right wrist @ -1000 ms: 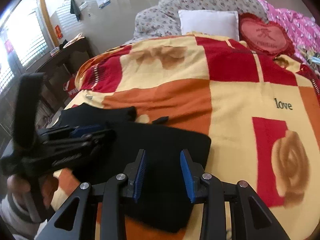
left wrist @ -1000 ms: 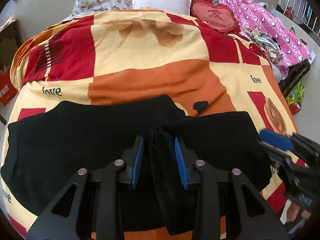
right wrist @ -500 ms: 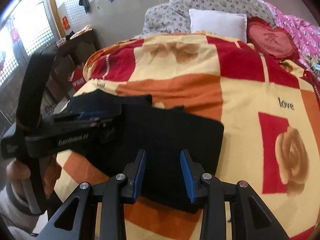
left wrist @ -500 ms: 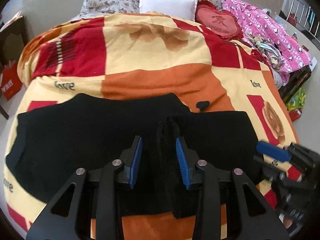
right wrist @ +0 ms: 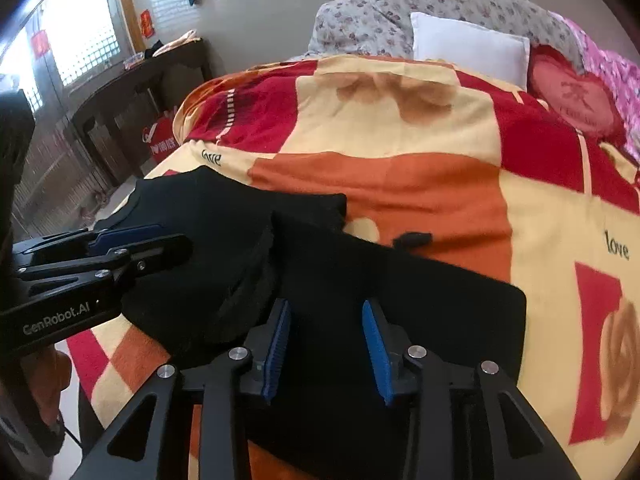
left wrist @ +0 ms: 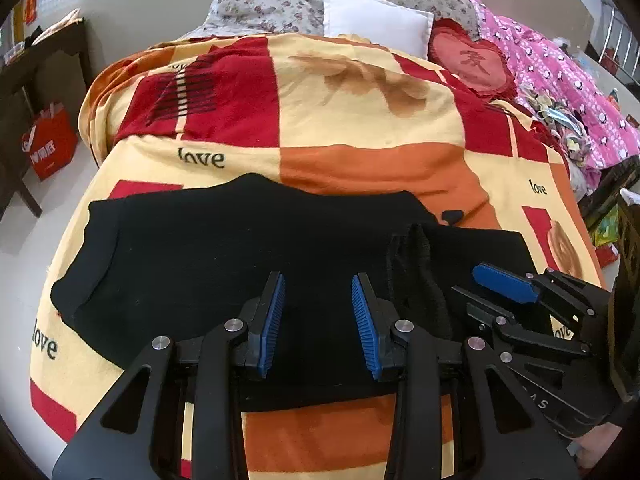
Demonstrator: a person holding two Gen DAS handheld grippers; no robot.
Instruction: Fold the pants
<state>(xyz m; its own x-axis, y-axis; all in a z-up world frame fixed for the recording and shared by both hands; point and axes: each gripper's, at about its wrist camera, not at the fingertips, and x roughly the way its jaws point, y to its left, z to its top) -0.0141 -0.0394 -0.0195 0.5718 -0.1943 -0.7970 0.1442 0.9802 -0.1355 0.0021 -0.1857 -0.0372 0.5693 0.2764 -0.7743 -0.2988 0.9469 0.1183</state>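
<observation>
A: Lying across the near end of the bed, the black pants [left wrist: 224,256] are spread flat on the patterned blanket [left wrist: 360,128], with a bunched ridge of cloth [left wrist: 412,264] standing up right of the middle.

B: And the left gripper [left wrist: 318,320]?

A: Its jaws stand well apart over the dark fabric, blue pads facing each other, nothing pinched between them. In the right wrist view the same gripper [right wrist: 132,240] comes in from the left side, just beside the ridge [right wrist: 256,268]; whether it touches the cloth I cannot tell.

B: The right gripper [right wrist: 326,346]?

A: Also wide open and holding nothing. It hovers over the right-hand part of the pants [right wrist: 420,304], whose edge ends square on the blanket [right wrist: 400,176]. From the left wrist camera it [left wrist: 500,282] shows at the right, one blue pad up, near the ridge.

B: What else is there?

A: A white pillow [left wrist: 376,20] and a red heart cushion [left wrist: 472,60] at the head of the bed, a pink quilt [left wrist: 560,80] along the right side, a red bag [left wrist: 50,144] on the floor at left. The word "love" [left wrist: 200,158] is printed on the blanket just beyond the pants, and a small black scrap [left wrist: 452,215] lies apart from them on an orange square.
</observation>
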